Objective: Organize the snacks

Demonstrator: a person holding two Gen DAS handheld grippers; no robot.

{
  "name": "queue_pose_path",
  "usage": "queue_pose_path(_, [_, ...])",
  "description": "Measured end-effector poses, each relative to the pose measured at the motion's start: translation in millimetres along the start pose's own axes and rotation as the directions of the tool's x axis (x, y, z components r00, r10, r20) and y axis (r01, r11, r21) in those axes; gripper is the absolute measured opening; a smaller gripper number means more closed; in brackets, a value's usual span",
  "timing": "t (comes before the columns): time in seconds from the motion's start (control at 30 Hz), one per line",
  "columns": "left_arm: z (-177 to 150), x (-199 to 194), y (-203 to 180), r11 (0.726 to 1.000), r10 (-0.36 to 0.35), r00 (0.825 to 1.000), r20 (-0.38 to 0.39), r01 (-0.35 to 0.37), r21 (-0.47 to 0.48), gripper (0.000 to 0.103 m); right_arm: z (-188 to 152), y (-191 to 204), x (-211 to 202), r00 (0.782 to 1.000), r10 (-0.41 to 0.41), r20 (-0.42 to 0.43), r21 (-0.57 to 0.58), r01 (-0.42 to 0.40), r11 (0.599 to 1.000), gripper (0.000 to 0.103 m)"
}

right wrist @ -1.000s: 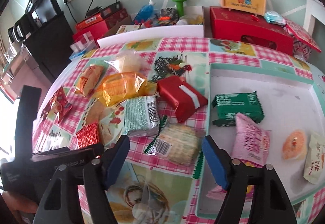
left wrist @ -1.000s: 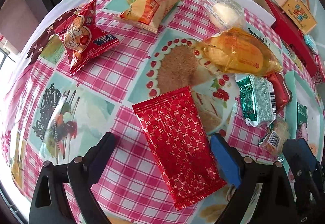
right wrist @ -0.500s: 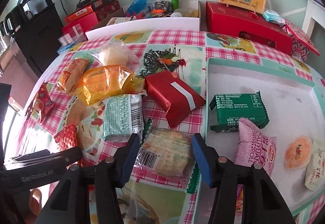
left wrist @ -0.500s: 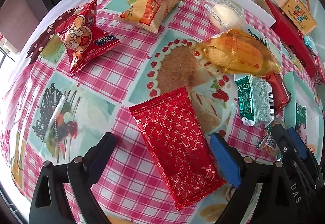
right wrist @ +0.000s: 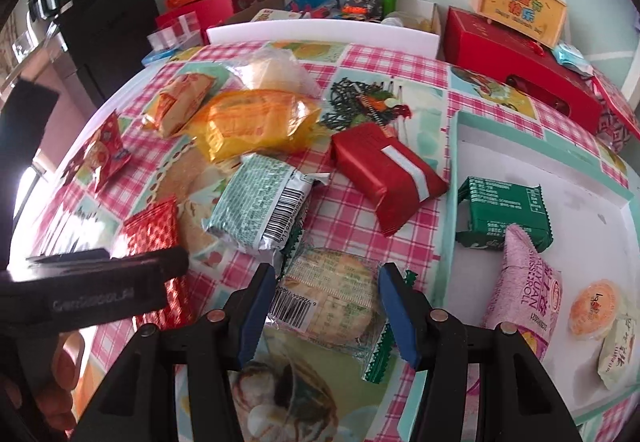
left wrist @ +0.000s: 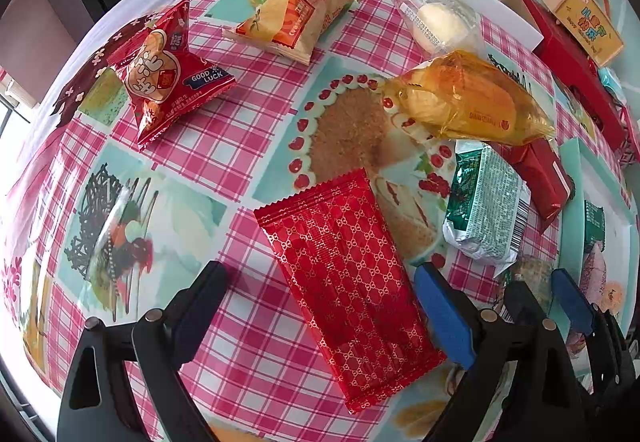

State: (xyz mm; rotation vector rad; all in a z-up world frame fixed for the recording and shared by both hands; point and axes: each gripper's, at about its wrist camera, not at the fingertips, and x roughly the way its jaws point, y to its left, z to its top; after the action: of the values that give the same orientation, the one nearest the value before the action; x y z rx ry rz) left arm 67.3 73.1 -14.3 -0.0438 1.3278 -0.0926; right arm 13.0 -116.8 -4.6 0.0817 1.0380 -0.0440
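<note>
My left gripper [left wrist: 320,306] is open, its jaws straddling a flat red patterned packet [left wrist: 348,282] that lies on the checked tablecloth. My right gripper [right wrist: 326,306] has its jaws on either side of a clear-wrapped round cracker pack [right wrist: 332,298]; I cannot tell whether they press it. It also shows in the left wrist view [left wrist: 532,278]. Loose snacks lie on the table: a green-white pack [right wrist: 260,209], a red box-like pack [right wrist: 388,173], an orange bread bag [right wrist: 252,121]. A white tray [right wrist: 584,177] at right holds several snacks.
Farther left lie a red peanut bag [left wrist: 164,73], an orange chip bag [left wrist: 296,17] and a clear-wrapped white bun [left wrist: 440,25]. A red box [right wrist: 516,61], a yellow gift box [right wrist: 520,5] and clutter stand behind the table. The left gripper's arm [right wrist: 88,294] crosses the right view.
My right gripper has moved forward and narrowed its jaws around the cracker pack. My left gripper has stayed over the red patterned packet.
</note>
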Motion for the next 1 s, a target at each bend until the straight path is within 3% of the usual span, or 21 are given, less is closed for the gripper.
queue_pose_path(0.3, [-3.1, -5.1, 0.3, 1.0, 0.01, 1.0, 0.003, -0.01, 0.016, 0.094, -13.1, 10.5, -7.2, 0.999, 0.004, -0.035, -0.087, -0.007, 0.996, 0.057])
queue_pose_path(0.4, [-5.5, -8.4, -4.7, 0.999, 0.001, 1.0, 0.011, -0.001, 0.042, 0.085, -15.0, 7.6, -9.9, 0.999, 0.001, -0.037, -0.077, -0.003, 0.997, 0.058])
queue_pose_path(0.47, [-7.3, -10.7, -9.4, 0.998, -0.02, 1.0, 0.011, 0.019, 0.062, 0.073, -14.9, 5.4, -11.4, 0.999, 0.001, -0.036, -0.071, -0.004, 0.997, 0.06])
queue_pose_path(0.67, [-11.7, -14.4, -25.7, 0.992, -0.068, 0.998, 0.013, 0.067, 0.103, 0.06, -15.8, -4.3, -10.4, 0.998, 0.013, -0.059, -0.024, -0.014, 1.0, 0.07])
queue_pose_path(1.0, [-14.3, -14.5, -43.9, 0.982, -0.12, 0.993, 0.002, 0.119, 0.144, 0.057, -17.0, 6.5, -0.4, 0.996, -0.006, -0.089, -0.03, 0.004, 1.0, 0.074])
